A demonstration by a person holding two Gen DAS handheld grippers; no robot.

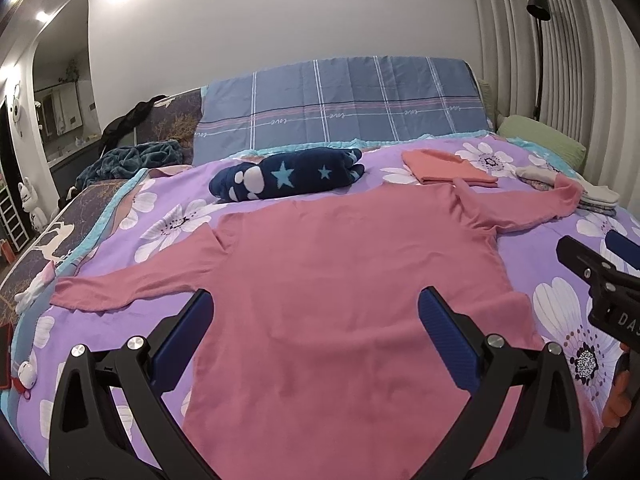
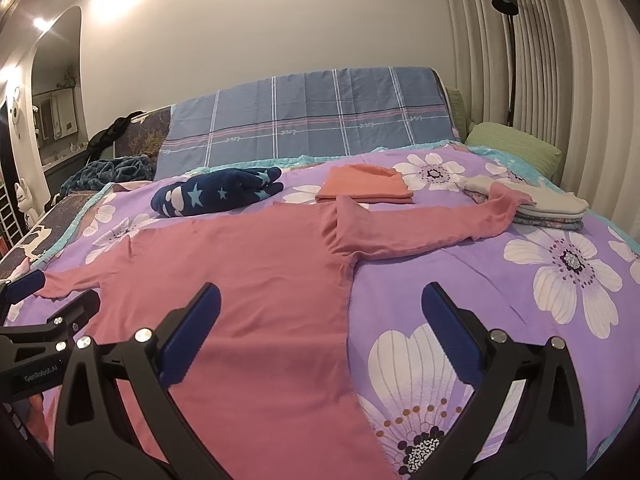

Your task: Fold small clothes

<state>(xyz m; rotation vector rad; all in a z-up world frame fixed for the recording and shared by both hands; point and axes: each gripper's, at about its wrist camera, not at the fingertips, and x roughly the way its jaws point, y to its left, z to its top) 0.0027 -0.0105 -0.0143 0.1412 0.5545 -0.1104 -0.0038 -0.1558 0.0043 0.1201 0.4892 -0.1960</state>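
A pink long-sleeved top (image 1: 340, 280) lies flat on the bed with both sleeves spread out; it also shows in the right wrist view (image 2: 256, 280). My left gripper (image 1: 316, 308) is open and empty, hovering over the top's lower body. My right gripper (image 2: 320, 304) is open and empty over the top's right side edge. The right gripper also shows at the right edge of the left wrist view (image 1: 592, 276). The top's right sleeve end (image 2: 508, 204) rests on a stack of folded clothes.
A folded navy star-print garment (image 1: 288, 176), a folded orange garment (image 2: 364, 188) and a stack of folded light clothes (image 2: 548, 208) lie on the purple flowered bedspread (image 2: 520, 280). A blue plaid pillow (image 1: 340, 104), a green pillow (image 2: 516, 148) and a floor lamp (image 2: 506, 0) stand behind.
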